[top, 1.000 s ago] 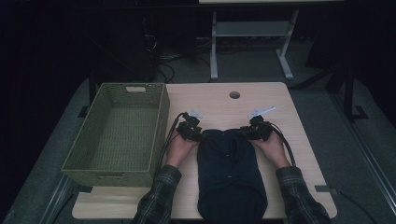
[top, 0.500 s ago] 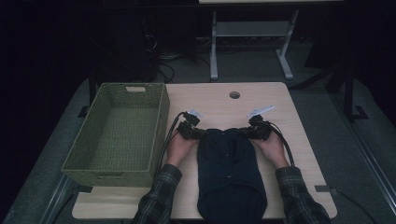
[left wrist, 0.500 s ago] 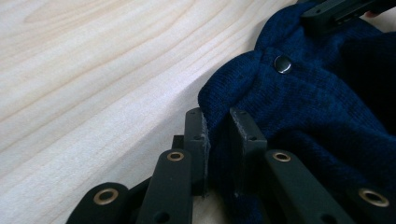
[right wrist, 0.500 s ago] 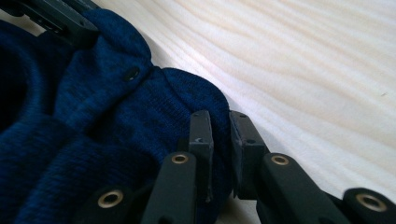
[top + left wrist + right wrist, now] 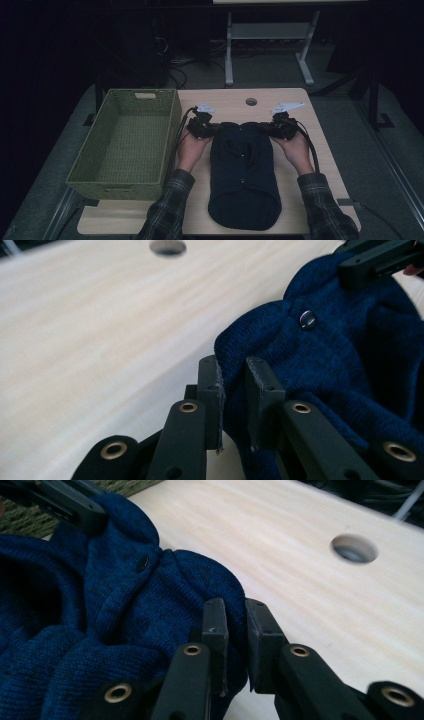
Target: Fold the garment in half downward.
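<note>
A dark blue knitted sweater [image 5: 243, 175] with small buttons lies lengthwise on the wooden table [image 5: 230, 102]. My left gripper [image 5: 214, 129] grips its far left corner, and my right gripper [image 5: 266, 129] grips its far right corner. Both sets of jaws have just been closing, with fabric between them. In the left gripper view my left gripper [image 5: 232, 371] is shut on a fold of the blue knit [image 5: 340, 365]. In the right gripper view my right gripper [image 5: 235, 611] pinches the sweater [image 5: 100, 605] edge the same way. The far edge is raised slightly off the table.
An empty green woven basket [image 5: 170, 145] stands at the table's left side, close to my left hand. A round cable hole [image 5: 251, 101] lies in the tabletop beyond the sweater. Bare wood extends past both grippers; desk legs and cables stand behind the table.
Both grippers have closed on the sweater's far corners and risen a little, lifting that edge off the table.
</note>
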Demonstrator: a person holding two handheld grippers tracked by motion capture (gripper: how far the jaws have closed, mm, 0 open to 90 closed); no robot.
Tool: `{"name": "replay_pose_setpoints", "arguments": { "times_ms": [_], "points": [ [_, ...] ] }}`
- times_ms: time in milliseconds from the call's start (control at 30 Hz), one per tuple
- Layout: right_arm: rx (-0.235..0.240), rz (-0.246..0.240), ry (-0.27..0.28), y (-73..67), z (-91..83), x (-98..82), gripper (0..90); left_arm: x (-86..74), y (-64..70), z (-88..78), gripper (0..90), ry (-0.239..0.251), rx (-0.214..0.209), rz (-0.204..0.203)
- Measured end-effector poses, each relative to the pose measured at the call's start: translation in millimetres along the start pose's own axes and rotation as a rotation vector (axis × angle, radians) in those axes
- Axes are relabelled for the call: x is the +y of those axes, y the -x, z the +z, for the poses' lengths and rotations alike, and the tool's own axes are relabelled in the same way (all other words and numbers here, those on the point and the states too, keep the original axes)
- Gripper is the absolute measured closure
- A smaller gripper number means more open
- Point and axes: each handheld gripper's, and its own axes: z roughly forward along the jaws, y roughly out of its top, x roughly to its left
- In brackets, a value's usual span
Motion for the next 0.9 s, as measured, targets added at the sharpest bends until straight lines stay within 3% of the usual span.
{"name": "replay_pose_setpoints", "arguments": {
  "times_ms": [400, 500, 733, 900],
  "points": [
    [-0.108, -0.082, 0.103, 0.2, -27.2, 36.8, 80.4, 44.9, 7.0, -24.9, 78.4, 0.096, 0.087, 0.130],
    [-0.107, -0.098, 0.124, -3.2, -33.0, 40.7, 80.3, 42.9, 11.2, -31.1, 78.3, 0.119, 0.089, 0.144],
    [-0.099, -0.146, 0.143, -19.2, -40.2, 26.9, 80.0, 25.5, 20.1, -41.1, 77.7, 0.152, 0.053, 0.176],
    [-0.096, -0.165, 0.156, -25.6, -45.0, 25.1, 79.6, 23.1, 25.1, -48.0, 77.3, 0.166, 0.020, 0.165]
  ]
}}
